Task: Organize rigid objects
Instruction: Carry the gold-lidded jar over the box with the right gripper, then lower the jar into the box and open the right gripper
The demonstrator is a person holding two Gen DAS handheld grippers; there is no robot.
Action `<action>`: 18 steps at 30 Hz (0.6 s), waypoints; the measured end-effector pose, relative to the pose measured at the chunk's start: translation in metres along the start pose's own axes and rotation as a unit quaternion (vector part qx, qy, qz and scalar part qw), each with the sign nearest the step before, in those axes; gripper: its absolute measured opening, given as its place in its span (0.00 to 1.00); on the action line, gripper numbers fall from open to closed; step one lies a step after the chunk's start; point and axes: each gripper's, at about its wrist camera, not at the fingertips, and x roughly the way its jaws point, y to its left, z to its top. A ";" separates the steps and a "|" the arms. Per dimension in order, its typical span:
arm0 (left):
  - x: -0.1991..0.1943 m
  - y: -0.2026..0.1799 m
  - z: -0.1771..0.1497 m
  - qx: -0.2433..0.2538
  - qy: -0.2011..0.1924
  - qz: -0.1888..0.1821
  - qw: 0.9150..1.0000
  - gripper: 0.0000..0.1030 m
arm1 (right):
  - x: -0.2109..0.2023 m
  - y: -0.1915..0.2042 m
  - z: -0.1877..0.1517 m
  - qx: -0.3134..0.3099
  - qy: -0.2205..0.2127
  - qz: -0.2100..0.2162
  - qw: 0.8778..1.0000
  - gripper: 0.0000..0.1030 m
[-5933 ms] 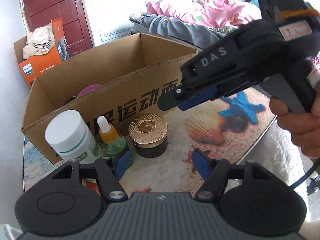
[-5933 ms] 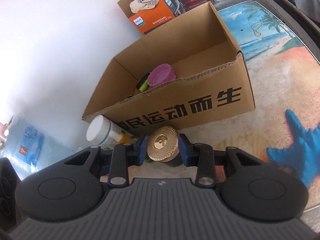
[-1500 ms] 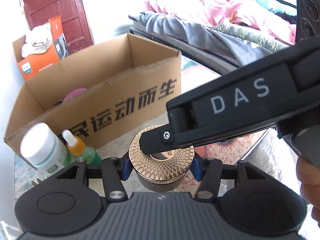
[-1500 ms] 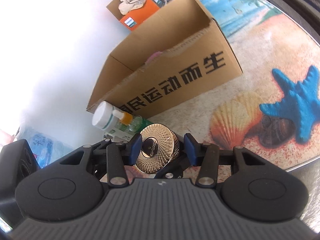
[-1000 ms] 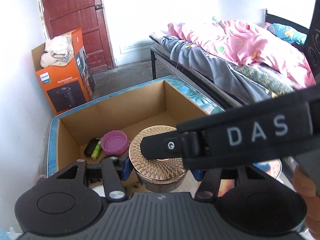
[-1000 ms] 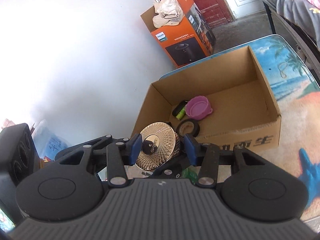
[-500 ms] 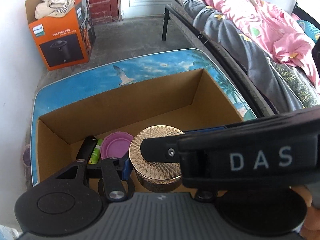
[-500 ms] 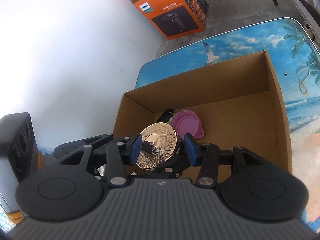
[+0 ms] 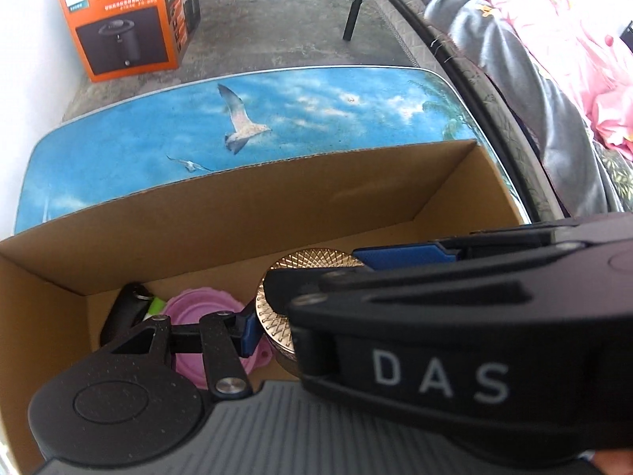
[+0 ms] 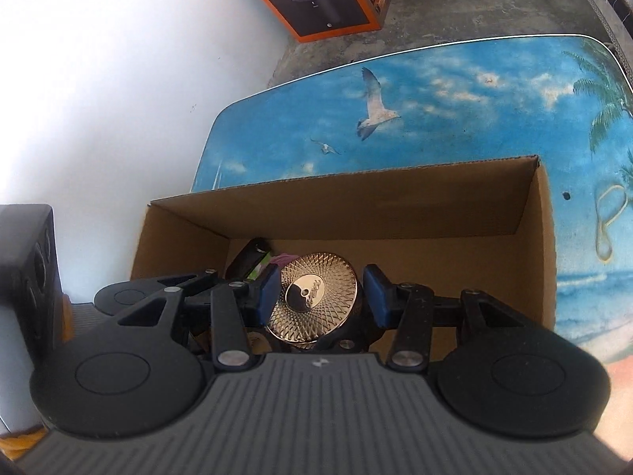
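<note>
While your two tongs hang over it, the table fills the upper half of both views, its top printed with blue sky, gulls and palms. On it stands the open cardboard box, taking up the middle of each frame, with its far wall running across the picture. Beyond the table, at the top of both frames, an orange carton sits on the grey floor, and a bed with grey and pink bedding runs down the right edge of the left wrist view.

Your right tongs sit at centre frame with their blue pads on either side of the gold-lidded jar, partly parted; the left pad meets the lid's edge, but you cannot tell whether the right one presses or stands just off it. Your left tongs come in from the other side, one blue pad against the jar's flank, the opposite finger hidden behind the right tool's body, so their grip is likely but not fully shown. The jar hangs inside the box opening, tilted, above the floor of the box.

Below it, at the box's left end, lie a pink collapsible cup and, just beside that, a black and green object.
</note>
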 end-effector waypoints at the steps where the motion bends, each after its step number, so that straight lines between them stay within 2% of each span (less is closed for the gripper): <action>1: 0.004 0.002 0.002 -0.004 0.003 -0.001 1.000 0.55 | 0.003 -0.001 0.002 -0.003 0.002 -0.001 1.000 0.44; 11: 0.031 0.008 0.012 -0.020 0.030 0.002 0.999 0.57 | 0.033 -0.012 0.014 -0.020 0.017 -0.022 0.999 0.44; 18: 0.023 0.011 0.010 -0.023 0.015 0.000 1.000 0.59 | 0.028 -0.012 0.011 -0.023 -0.010 -0.017 1.000 0.44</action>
